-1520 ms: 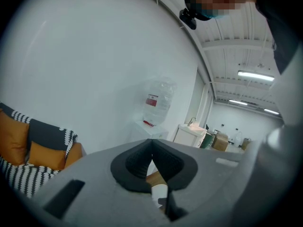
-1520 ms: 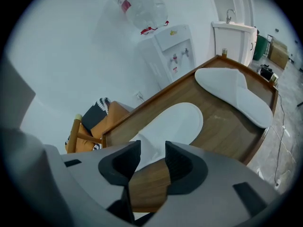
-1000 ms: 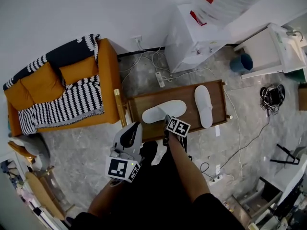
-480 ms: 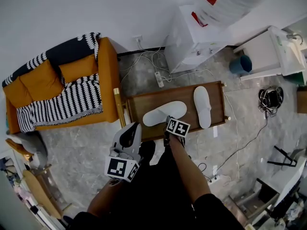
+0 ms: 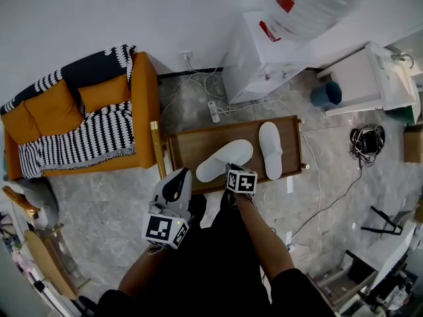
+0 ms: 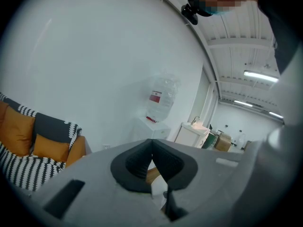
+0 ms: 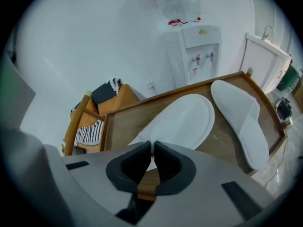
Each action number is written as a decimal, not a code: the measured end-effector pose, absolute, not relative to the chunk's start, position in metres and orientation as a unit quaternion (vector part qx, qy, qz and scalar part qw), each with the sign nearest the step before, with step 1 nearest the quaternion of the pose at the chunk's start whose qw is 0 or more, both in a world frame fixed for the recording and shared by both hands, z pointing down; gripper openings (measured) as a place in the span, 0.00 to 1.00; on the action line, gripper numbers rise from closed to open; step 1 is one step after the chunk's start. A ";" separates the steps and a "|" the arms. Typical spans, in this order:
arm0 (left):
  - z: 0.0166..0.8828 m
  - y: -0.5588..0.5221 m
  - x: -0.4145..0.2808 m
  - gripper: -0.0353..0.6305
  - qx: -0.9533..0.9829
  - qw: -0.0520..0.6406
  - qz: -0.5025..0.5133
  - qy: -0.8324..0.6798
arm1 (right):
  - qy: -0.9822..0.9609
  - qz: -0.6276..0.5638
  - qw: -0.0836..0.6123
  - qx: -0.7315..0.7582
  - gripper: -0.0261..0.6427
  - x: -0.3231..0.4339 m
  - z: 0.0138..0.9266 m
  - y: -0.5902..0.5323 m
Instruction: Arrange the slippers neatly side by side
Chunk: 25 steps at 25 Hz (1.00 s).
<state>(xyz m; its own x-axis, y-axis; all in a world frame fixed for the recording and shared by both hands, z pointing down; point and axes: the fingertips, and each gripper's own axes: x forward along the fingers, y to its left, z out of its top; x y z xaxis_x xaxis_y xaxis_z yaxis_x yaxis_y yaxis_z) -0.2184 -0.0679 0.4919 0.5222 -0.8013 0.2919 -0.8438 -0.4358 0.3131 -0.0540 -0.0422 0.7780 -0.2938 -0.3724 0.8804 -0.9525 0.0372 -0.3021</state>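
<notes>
Two white slippers lie on a low wooden table point(image 5: 198, 135). The left slipper point(image 5: 225, 160) lies slanted; the right slipper point(image 5: 269, 149) lies roughly straight, apart from it. My right gripper point(image 5: 229, 171) is at the near end of the slanted slipper point(image 7: 182, 124). Its jaws are closing, and a thin white edge of that slipper shows pinched between the pads point(image 7: 152, 148). The other slipper point(image 7: 241, 119) lies to its right. My left gripper point(image 5: 178, 177) hangs off the table's near left side, shut and empty point(image 6: 151, 150), pointing at the wall.
An orange sofa point(image 5: 142, 104) with a striped blanket stands left of the table. A water dispenser point(image 5: 261, 55) and a white cabinet point(image 5: 367, 78) stand behind it. Cables and a power strip point(image 5: 213, 111) lie on the floor; a blue bin point(image 5: 325, 93) stands at the right.
The head view has drifted a little, so everything sits slightly left and up. The right gripper stays at the slanted slipper's near end. Both slippers lie as before.
</notes>
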 end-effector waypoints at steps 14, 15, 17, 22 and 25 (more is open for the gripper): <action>0.483 -0.063 -0.167 0.07 0.829 0.219 0.044 -0.512 | -0.734 0.407 0.379 0.389 0.08 -0.017 0.746 -0.041; 0.484 -0.063 -0.162 0.07 0.827 0.221 0.043 -0.516 | -0.738 0.402 0.385 0.380 0.08 -0.013 0.744 -0.041; 0.485 -0.062 -0.153 0.07 0.822 0.224 0.042 -0.522 | -0.747 0.392 0.396 0.363 0.08 -0.005 0.742 -0.040; 0.488 -0.060 -0.131 0.07 0.812 0.231 0.038 -0.535 | -0.764 0.372 0.418 0.320 0.08 0.010 0.740 -0.041; 0.490 -0.059 -0.118 0.07 0.807 0.232 0.039 -0.541 | -0.774 0.357 0.437 0.288 0.08 0.018 0.742 -0.040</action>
